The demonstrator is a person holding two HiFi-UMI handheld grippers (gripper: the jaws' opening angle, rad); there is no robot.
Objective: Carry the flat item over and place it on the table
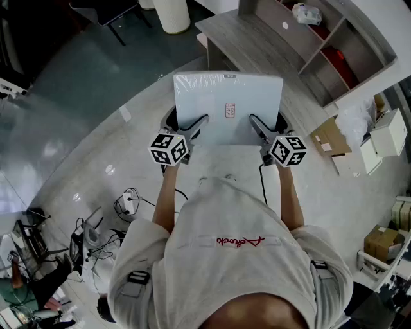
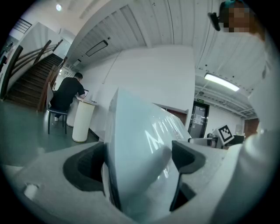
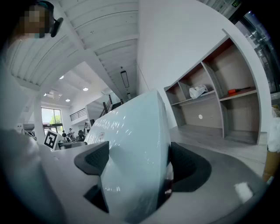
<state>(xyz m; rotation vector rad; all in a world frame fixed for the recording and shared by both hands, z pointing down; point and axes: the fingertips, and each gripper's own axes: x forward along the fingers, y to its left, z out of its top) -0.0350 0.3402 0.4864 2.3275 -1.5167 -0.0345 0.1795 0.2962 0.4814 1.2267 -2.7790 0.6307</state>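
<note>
The flat item is a thin white box wrapped in clear film. I hold it level in the air in front of the person's chest. My left gripper clamps its near left edge and my right gripper clamps its near right edge. In the left gripper view the box fills the gap between the dark pads of the left gripper, which press on both faces. The right gripper view shows the same: the box is squeezed between the pads of the right gripper. A grey wooden tabletop lies just beyond the box.
Open shelves with a few items stand past the tabletop at the right. Cardboard boxes and white cartons sit on the floor at the right. Cables and a power strip lie at the left. A white cylinder stands far ahead. A seated person is in the distance.
</note>
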